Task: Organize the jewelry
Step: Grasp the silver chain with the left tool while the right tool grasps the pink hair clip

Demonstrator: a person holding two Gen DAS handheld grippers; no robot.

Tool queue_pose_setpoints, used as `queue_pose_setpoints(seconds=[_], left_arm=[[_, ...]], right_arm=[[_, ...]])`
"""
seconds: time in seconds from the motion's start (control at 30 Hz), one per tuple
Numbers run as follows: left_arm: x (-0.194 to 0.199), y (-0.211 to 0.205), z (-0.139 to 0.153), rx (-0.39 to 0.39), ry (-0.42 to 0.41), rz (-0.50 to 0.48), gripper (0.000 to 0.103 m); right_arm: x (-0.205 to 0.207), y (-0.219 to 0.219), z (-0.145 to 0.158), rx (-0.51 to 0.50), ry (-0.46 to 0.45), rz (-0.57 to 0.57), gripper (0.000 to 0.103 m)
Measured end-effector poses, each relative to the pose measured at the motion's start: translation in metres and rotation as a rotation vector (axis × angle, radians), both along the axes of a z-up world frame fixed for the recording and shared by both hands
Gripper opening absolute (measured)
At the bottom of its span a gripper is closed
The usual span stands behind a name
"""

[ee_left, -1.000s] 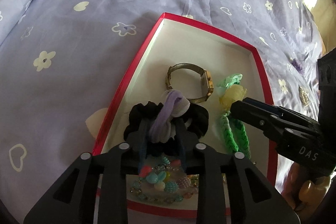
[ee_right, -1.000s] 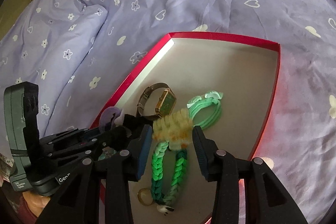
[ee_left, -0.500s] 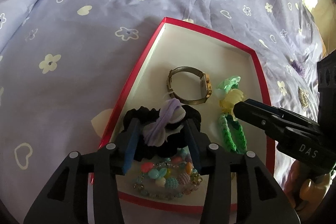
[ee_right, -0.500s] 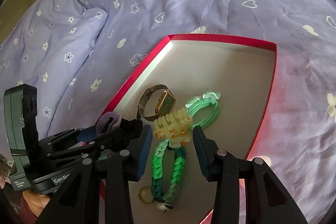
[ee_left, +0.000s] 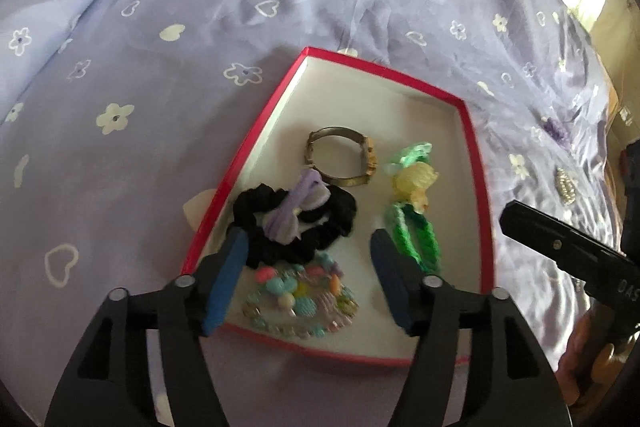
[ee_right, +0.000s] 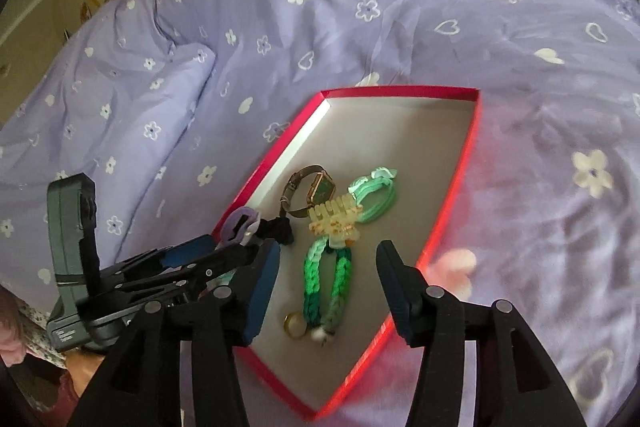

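Jewellery already fills the near end of the shallow red-rimmed cardboard tray (ee_left: 276,99) on the lilac flowered bedsheet (ee_left: 120,155), seen from my left tongs (ee_left: 306,251), whose blue-padded jaws have just been opening and now stand spread with nothing pinched; the black fabric scrunchie (ee_left: 292,223) with its lilac-and-white bow hair tie (ee_left: 292,211) lies loose in the tray below them. Beyond it sits the gold-cased wristwatch (ee_left: 344,159), to its right the pale yellow plastic claw clip (ee_left: 414,183) on the green braided band (ee_left: 416,243), and nearest me the pastel beaded bracelet (ee_left: 304,299). Out on the sheet to the right I can make out a small purple piece (ee_left: 556,129) and a pearly clip (ee_left: 566,185), not yet gathered. From my right tongs (ee_right: 326,267), jaws also just opened and empty, the claw clip (ee_right: 336,223) and green braid (ee_right: 328,279) lie between and beyond the pads, untouched, with a small gold ring (ee_right: 295,325) and a white bead (ee_right: 320,334) at the braid's near end, and my left tongs (ee_right: 224,251) showing low at the left. My worry is the soft bedding: pressing on the tray's edge could tip it and slide pieces together. The braid, clip and ring lie so close that a careless pinch could drag all three.
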State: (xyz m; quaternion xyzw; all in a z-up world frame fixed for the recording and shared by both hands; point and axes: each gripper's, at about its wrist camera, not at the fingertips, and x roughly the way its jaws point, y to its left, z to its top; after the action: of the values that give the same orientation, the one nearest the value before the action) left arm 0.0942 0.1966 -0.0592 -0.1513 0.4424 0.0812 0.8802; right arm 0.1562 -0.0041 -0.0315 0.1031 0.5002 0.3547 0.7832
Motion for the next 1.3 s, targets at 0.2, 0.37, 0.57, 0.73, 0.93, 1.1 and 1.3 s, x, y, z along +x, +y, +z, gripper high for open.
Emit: queue_pose_setpoints(seconds=[0.2, 0.37, 0.57, 0.73, 0.93, 1.1, 1.3], left_arm=[[-0.015, -0.021, 0.009, -0.045, -0.016, -0.019, 0.065], [-0.018, -0.054, 0.014, -0.068, -0.023, -0.080, 0.066], [-0.016, -0.097, 0.019, -0.070, -0.018, -0.166, 0.066], [-0.014, -0.125, 0.021, -0.066, -0.008, -0.222, 0.068], [-0.012, -0.160, 0.024, -0.050, -0.001, -0.295, 0.073], [-0.007, -0.188, 0.023, -0.042, 0.015, -0.346, 0.074], [0.001, -0.230, 0.021, -0.025, 0.040, -0.422, 0.074]], right_arm=[[-0.023, -0.039, 0.012, 0.007, -0.026, -0.045, 0.057], [-0.037, -0.085, 0.018, 0.008, -0.019, -0.111, 0.057], [-0.048, -0.137, 0.020, -0.011, -0.014, -0.197, 0.059], [-0.056, -0.181, 0.019, -0.027, -0.010, -0.269, 0.059], [-0.064, -0.227, 0.015, -0.066, -0.009, -0.336, 0.060], [-0.069, -0.262, 0.012, -0.081, -0.012, -0.391, 0.060], [-0.063, -0.292, 0.006, -0.091, -0.017, -0.429, 0.060]])
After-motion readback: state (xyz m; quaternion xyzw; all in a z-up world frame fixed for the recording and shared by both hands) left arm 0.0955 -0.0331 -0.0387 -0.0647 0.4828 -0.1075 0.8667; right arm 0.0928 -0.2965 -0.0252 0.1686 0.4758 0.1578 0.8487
